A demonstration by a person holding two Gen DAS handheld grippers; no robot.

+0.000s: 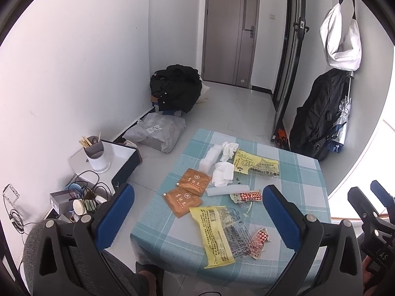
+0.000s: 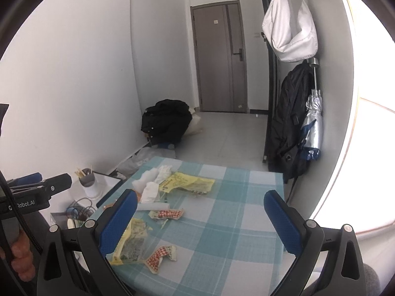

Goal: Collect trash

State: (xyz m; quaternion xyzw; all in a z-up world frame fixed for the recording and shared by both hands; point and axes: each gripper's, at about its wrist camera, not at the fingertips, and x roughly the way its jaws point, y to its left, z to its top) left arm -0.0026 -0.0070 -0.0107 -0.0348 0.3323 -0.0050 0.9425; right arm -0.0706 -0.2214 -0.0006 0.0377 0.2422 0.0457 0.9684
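**Hovering over the litter, nothing picked yet**

I am holding both claws above the near edge of the counter [image 1: 308, 172], and I judge I am at the very start: all the trash is lying untouched. The left claw [image 1: 197, 219] is gaping wide and empty; the right claw [image 2: 200, 224] is spread apart too, carrying nothing.

The near yellow wrapper [image 1: 217, 236] is lying flat and crinkled at the near edge, with a red checkered wrapper [image 1: 259, 241] touching its right side. Two brown sachets [image 1: 187, 192] are sitting toward the left edge, crumpled white tissues [image 1: 223, 172] toward the far edge beside another yellow wrapper [image 1: 256, 166].

Next I am expecting to lower a claw onto the near wrapper; thin film calls for pinching an edge.
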